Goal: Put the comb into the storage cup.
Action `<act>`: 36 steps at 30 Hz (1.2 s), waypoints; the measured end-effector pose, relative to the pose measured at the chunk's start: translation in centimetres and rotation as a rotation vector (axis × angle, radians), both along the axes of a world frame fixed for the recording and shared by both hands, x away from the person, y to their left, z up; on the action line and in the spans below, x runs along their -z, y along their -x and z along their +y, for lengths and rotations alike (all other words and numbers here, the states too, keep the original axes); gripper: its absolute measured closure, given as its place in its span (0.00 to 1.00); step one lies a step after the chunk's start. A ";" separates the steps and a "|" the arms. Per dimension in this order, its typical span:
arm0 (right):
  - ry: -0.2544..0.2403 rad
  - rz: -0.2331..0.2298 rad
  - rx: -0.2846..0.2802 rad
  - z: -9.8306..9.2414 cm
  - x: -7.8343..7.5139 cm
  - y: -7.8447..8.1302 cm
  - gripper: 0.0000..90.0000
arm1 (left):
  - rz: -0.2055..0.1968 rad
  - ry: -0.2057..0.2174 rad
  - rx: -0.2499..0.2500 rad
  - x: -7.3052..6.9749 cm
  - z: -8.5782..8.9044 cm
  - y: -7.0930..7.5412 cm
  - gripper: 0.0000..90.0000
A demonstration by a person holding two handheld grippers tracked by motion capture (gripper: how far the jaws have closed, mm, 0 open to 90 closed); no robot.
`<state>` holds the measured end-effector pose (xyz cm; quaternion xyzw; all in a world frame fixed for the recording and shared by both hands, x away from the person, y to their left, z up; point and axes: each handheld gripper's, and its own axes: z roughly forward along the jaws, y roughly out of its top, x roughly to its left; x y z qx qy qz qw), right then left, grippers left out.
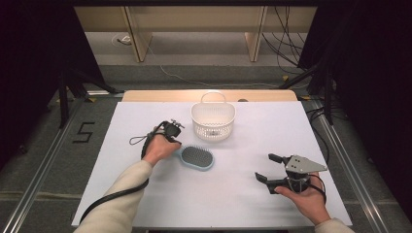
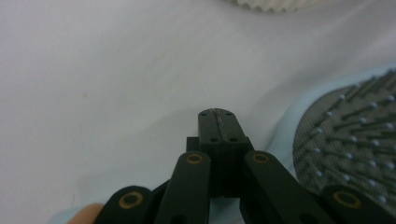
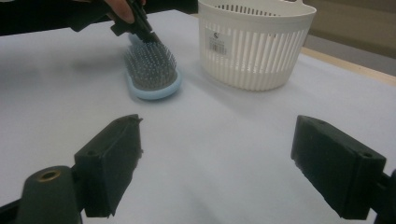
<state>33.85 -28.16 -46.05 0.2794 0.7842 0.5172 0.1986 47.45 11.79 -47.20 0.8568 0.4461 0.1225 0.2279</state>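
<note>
Two grippers, one brush, one basket.
Big white table (image 1: 145,194) underneath. White basket (image 1: 213,121) at 12 o'clock, mouth up, maybe to take the brush. Blue hairbrush (image 1: 197,158) in the middle, bristles up, handle toward 9 o'clock. Right gripper (image 1: 264,166) at 4 o'clock, jaws wide apart, out of the way. Left gripper (image 2: 217,112) over the handle, jaws pressed together, nothing seen between.

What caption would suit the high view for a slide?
Left gripper at the handle of a blue hairbrush, white basket behind, right gripper open nearby.
</note>
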 end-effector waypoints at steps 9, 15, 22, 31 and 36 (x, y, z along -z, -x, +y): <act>0.001 -0.001 0.007 0.0 0.0 0.0 0.19 | 0.027 0.049 -0.033 0.1 1.4 3.1 1.00; 0.003 0.000 0.006 0.0 0.0 0.0 0.19 | 0.036 0.070 -0.035 0.2 1.6 4.6 1.00; 0.005 0.001 0.004 0.0 0.1 0.0 0.19 | 0.042 0.087 -0.055 0.2 1.7 6.1 1.00; 0.005 0.000 0.004 0.0 0.0 0.0 0.19 | 0.025 0.070 -0.055 0.3 1.4 7.0 1.00; 0.007 0.001 0.004 0.0 0.0 0.0 0.19 | 0.019 0.083 -0.055 0.3 1.5 7.1 1.00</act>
